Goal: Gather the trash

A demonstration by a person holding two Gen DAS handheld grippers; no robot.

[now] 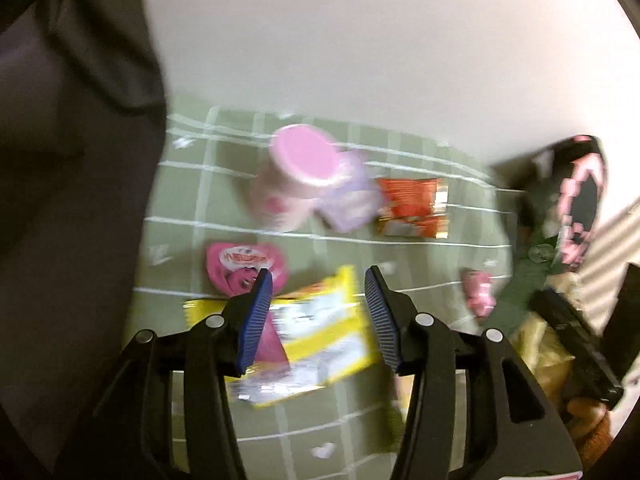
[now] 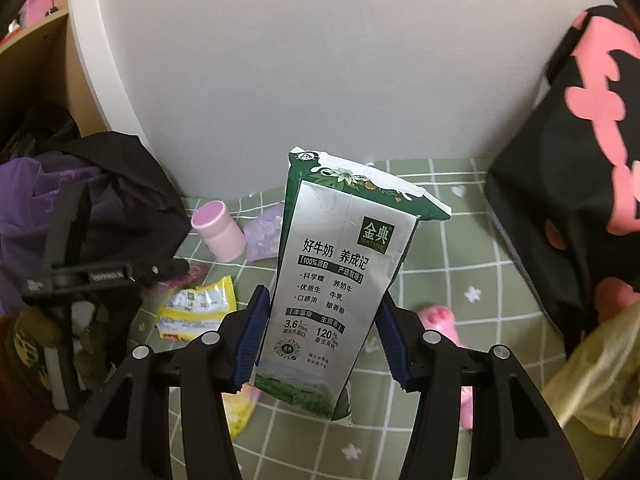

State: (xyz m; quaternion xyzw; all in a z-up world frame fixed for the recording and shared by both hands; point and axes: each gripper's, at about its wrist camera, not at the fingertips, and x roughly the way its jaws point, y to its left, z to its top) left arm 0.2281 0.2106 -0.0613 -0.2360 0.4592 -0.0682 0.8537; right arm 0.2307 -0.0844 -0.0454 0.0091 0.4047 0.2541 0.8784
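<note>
One milk carton (image 2: pixel 334 292), one pink-lidded bottle (image 2: pixel 219 230), one lilac wrapper (image 2: pixel 264 236), one yellow wrapper (image 2: pixel 196 308), one orange-red wrapper (image 1: pixel 414 208), one round pink foil lid (image 1: pixel 244 272), one pink toy (image 2: pixel 438 320), and two tools, left (image 1: pixel 318 316) and right (image 2: pixel 324 336).

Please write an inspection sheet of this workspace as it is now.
Surface: green checked cloth.
Job's things: milk carton, yellow wrapper, orange wrapper, pink foil lid.
Clutter: pink-capped bottle, purple packet, pink toy.
Grippers: right gripper shut on milk carton; left gripper open above yellow wrapper.
Cables: nothing seen.
Surroundings: white wall, dark clothes, black-and-pink bag.
</note>
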